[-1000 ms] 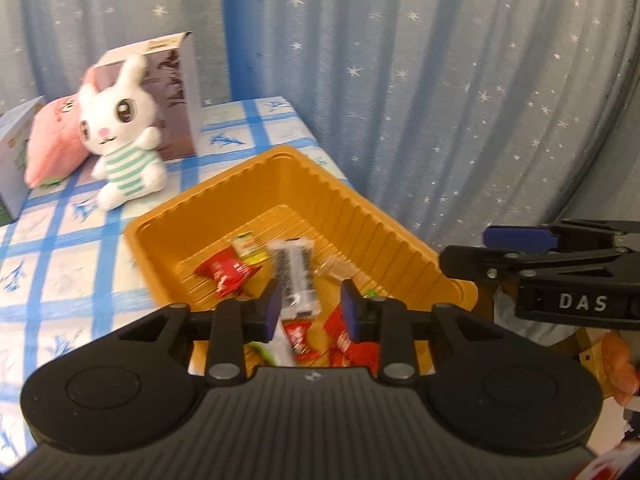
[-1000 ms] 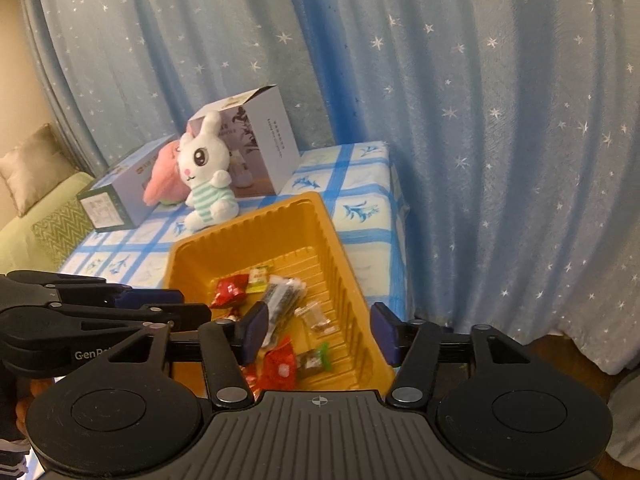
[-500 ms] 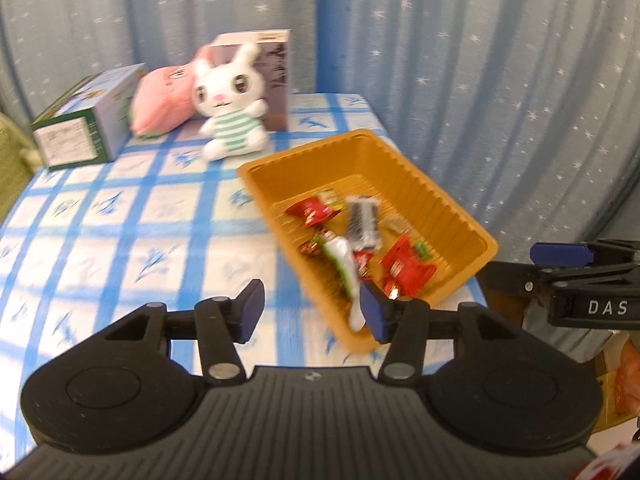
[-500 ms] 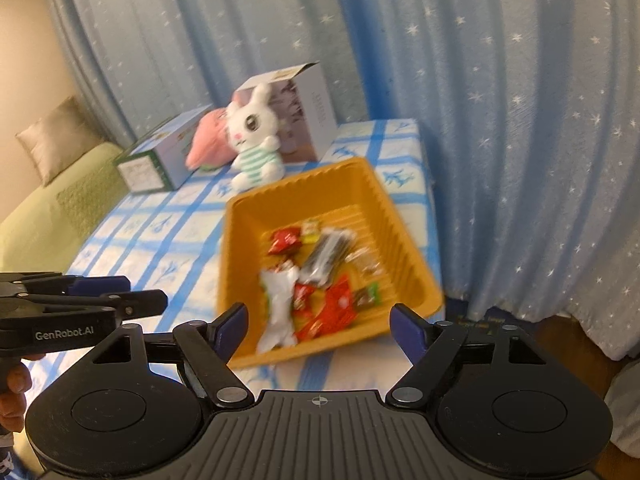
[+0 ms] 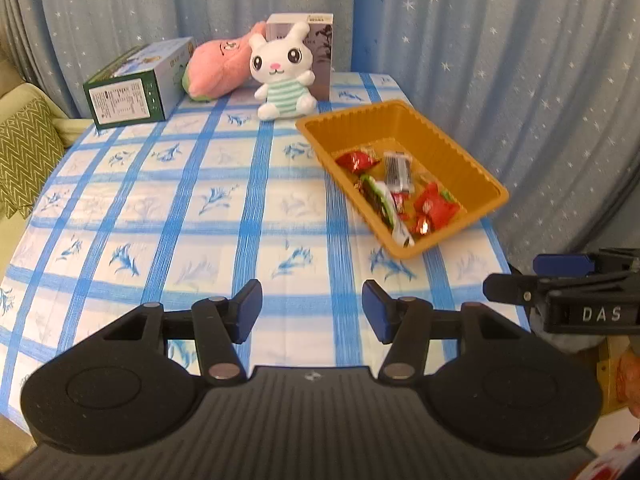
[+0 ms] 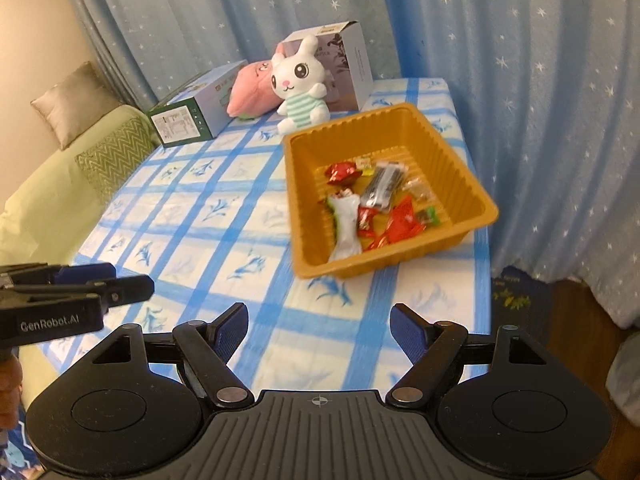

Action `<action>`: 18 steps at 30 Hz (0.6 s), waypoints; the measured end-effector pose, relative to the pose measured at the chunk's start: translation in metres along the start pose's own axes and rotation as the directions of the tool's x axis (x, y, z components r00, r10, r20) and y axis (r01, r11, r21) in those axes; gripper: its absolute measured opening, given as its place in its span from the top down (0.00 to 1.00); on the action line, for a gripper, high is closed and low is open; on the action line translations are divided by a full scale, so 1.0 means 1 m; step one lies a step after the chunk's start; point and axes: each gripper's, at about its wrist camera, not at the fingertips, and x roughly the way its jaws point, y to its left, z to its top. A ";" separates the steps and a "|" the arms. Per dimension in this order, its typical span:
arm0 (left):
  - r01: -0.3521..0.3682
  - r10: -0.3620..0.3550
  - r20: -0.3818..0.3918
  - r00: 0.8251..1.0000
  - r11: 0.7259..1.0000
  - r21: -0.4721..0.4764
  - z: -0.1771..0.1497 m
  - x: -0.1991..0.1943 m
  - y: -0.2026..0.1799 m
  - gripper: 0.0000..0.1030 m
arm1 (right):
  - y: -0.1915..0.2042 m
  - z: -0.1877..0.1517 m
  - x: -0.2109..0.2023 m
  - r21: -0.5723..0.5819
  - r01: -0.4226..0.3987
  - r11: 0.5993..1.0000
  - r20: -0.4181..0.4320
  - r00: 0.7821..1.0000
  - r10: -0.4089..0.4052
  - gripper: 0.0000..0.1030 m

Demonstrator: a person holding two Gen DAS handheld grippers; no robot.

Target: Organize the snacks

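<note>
An orange ribbed tray [image 5: 452,144] [image 6: 294,200] sits at the right side of the blue-checked table. In it lie several wrapped snacks: red packets [image 5: 436,204] [image 6: 402,222], a black-and-silver packet [image 5: 396,168] [image 6: 384,186] and a long white-and-green packet [image 5: 386,206] [image 6: 348,228]. My left gripper [image 5: 312,306] hangs over the table's near part, well short of the tray; its jaws are opening with nothing between them. My right gripper [image 6: 320,322] stands open and empty, also back from the tray. Each gripper shows at the edge of the other's view.
At the table's far end stand a white bunny plush [image 5: 284,76], a pink plush [image 5: 216,68], a green-and-white box [image 5: 132,92] and an upright printed box [image 5: 320,44]. Starry blue curtains close the back and right. A sofa with a zigzag cushion [image 6: 112,152] lies left.
Both grippers have drawn back from the tray and risen a little. Their jaws have widened. The white-and-green packet that was at the left fingers now lies in the tray.
</note>
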 end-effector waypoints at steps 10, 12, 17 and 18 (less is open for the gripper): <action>0.054 -0.053 -0.032 0.998 0.998 0.037 -0.024 -0.021 0.039 0.49 | 0.056 -0.022 -0.003 0.032 0.037 0.999 -0.016 0.999 -0.036 0.25; 0.062 -0.061 -0.038 0.997 0.997 0.040 -0.028 -0.024 0.047 0.49 | 0.066 -0.026 -0.001 0.034 0.041 0.999 -0.022 0.999 -0.040 0.25; 0.074 -0.072 -0.041 0.997 0.996 0.045 -0.036 -0.031 0.066 0.49 | 0.088 -0.036 0.004 0.038 0.053 0.998 -0.043 0.998 -0.052 0.25; 0.078 -0.076 -0.040 0.996 0.996 0.046 -0.037 -0.033 0.069 0.49 | 0.092 -0.037 0.006 0.038 0.054 0.998 -0.047 0.998 -0.053 0.25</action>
